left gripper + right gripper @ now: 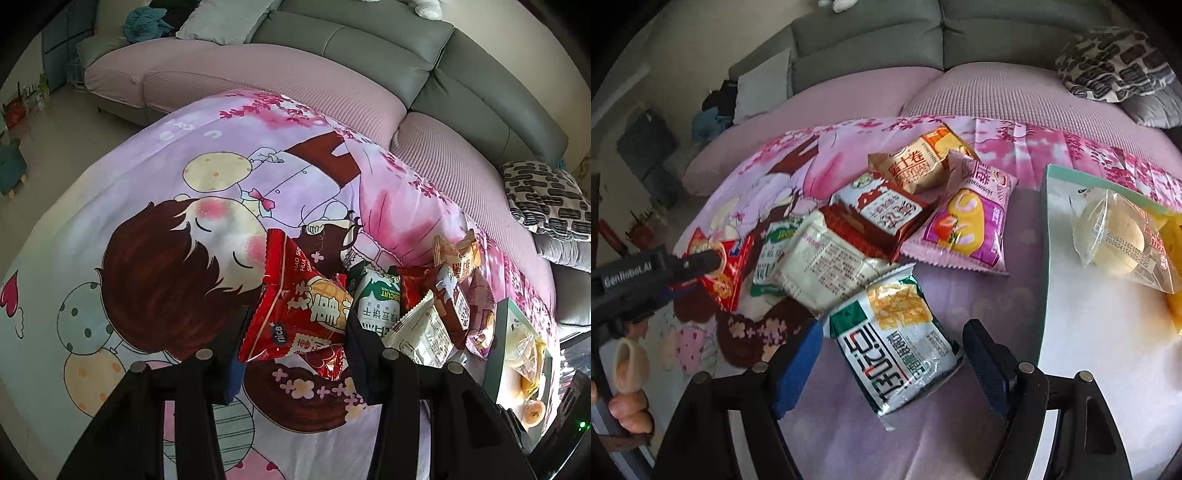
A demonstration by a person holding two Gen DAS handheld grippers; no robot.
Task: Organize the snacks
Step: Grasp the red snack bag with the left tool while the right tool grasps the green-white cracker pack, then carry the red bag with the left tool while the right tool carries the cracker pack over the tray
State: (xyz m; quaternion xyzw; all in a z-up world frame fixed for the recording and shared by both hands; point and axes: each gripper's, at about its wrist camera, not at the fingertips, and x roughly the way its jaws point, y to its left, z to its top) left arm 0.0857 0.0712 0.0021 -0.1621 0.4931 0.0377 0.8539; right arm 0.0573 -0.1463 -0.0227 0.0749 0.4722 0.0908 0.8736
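red snack packet (303,310), pink cartoon-print cloth (147,184)

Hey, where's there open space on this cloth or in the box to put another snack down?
Free: the cartoon cloth left of the red packet, out to its edge, and the pale box floor below the clear-wrapped bun. Crowded: the overlapping packets between the red packet and the box, including the pink packet.
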